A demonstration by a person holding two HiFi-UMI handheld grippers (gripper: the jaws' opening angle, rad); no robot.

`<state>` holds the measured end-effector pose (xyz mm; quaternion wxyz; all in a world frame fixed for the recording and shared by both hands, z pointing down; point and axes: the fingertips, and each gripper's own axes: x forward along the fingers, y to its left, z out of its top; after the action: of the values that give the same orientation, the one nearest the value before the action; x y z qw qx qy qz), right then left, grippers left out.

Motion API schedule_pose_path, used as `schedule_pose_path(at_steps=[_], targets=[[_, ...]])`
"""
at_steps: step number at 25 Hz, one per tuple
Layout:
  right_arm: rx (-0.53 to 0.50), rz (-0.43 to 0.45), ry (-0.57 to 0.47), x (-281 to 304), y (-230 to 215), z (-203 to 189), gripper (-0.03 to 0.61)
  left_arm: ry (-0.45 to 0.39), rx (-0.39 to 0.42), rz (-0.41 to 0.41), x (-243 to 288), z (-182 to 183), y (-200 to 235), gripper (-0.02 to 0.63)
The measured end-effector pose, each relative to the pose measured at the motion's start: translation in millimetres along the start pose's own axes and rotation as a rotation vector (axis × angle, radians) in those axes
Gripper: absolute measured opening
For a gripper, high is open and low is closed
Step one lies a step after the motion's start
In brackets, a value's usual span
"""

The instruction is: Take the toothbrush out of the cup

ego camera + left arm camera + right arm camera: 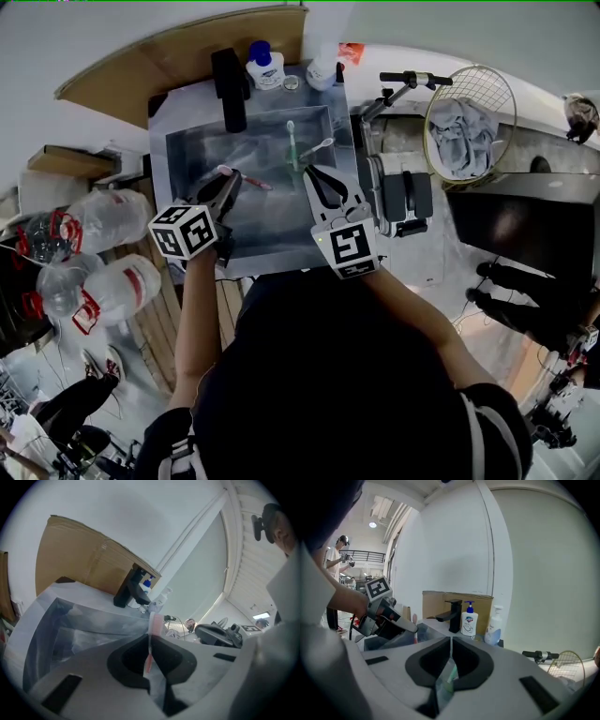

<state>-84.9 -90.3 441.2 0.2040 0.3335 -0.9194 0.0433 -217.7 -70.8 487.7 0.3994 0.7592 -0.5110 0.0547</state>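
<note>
A pink toothbrush (246,178) lies clamped between the jaws of my left gripper (230,180), which is shut on it above the left part of the steel sink (187,150). In the left gripper view its bristled head (155,623) sticks out past the gripper (150,641). My right gripper (312,172) is over the middle of the sink, jaws together on the thin wall of a clear cup (446,676). A green toothbrush (292,145) and a white one (319,146) stand up out of that cup just beyond the jaws. The cup itself is hard to make out in the head view.
A black faucet (231,89) stands at the back of the sink, with a soap pump bottle (265,66) and a second bottle (323,67) beside it. Cardboard (178,52) leans behind. A wire basket (469,117) holding cloth is at the right, and plastic bottles (112,220) at the left.
</note>
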Motion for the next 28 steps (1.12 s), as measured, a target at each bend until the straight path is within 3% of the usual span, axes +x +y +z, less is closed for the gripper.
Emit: schedule_pose_path(at_steps=[13, 20, 28], targets=[[0.002, -0.066, 0.03, -14.6, -17.4, -13.1, 0.03, 0.453, 0.138, 0.04, 20.5, -89.7, 43.5, 0.038], [-0.003, -0.088, 0.045, -22.1, -20.9, -18.2, 0.031, 0.466, 0.087, 0.048, 40.2, -105.0, 56.3, 0.038], [0.003, -0.098, 0.059, -24.3, -25.3, -22.5, 0.031, 0.395, -0.007, 0.13, 60.7, -113.1, 81.9, 0.038]])
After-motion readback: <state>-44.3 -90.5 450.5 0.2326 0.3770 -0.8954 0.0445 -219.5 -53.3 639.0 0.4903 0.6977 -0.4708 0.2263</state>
